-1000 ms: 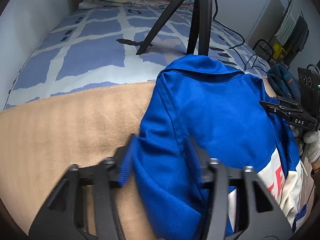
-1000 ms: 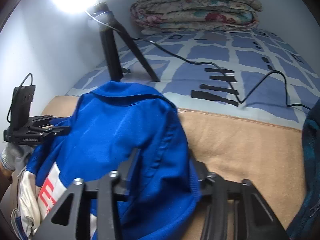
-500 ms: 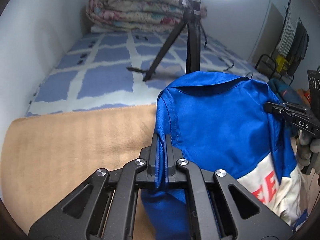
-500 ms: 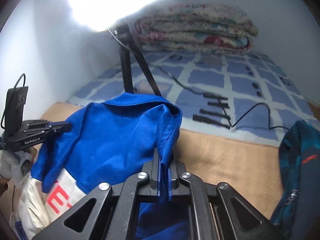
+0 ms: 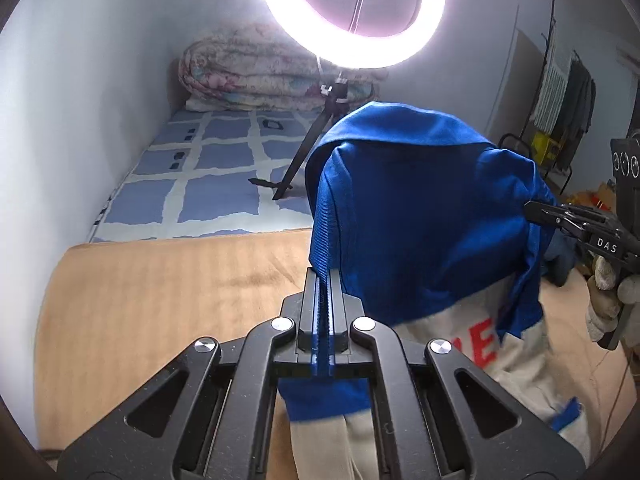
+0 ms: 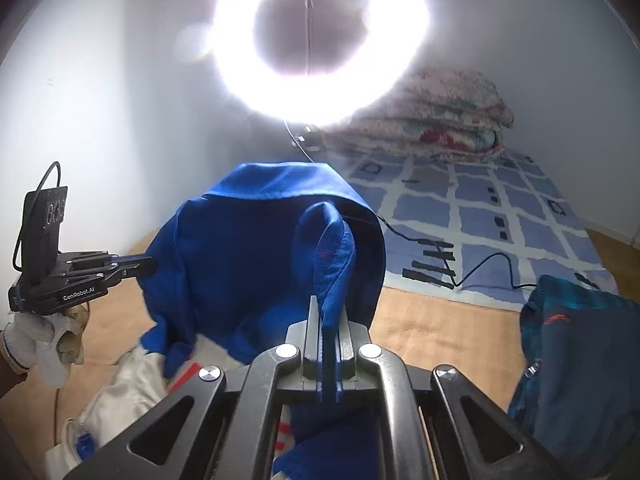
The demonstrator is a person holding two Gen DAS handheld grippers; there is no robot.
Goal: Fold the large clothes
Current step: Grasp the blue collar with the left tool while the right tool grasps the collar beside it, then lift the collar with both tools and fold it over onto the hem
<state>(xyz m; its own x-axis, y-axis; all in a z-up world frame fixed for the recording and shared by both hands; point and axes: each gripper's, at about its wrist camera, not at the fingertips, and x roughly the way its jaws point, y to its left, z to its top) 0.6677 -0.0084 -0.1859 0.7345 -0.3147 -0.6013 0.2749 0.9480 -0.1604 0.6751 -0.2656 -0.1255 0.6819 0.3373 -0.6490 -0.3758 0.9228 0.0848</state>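
A large blue and cream jacket (image 5: 420,216) with red lettering hangs in the air between both grippers, above a tan blanket (image 5: 160,280). My left gripper (image 5: 322,276) is shut on the jacket's blue edge. My right gripper (image 6: 324,304) is shut on the other blue edge of the jacket (image 6: 248,248). Each gripper shows in the other's view: the right one (image 5: 532,208) at the jacket's right side, the left one (image 6: 148,266) at its left side. The cream lower part droops toward the blanket.
A lit ring light (image 5: 352,12) on a tripod (image 5: 308,152) stands on the blue checked mattress (image 5: 216,184). A folded floral quilt (image 5: 260,76) lies at the back. A dark teal garment (image 6: 576,360) lies at right. A black cable (image 6: 472,264) crosses the mattress.
Both grippers closed on the jacket's blue edges, then rose. The jacket has lifted off the blanket and now hangs between them, and the views tilted up to the ring light.
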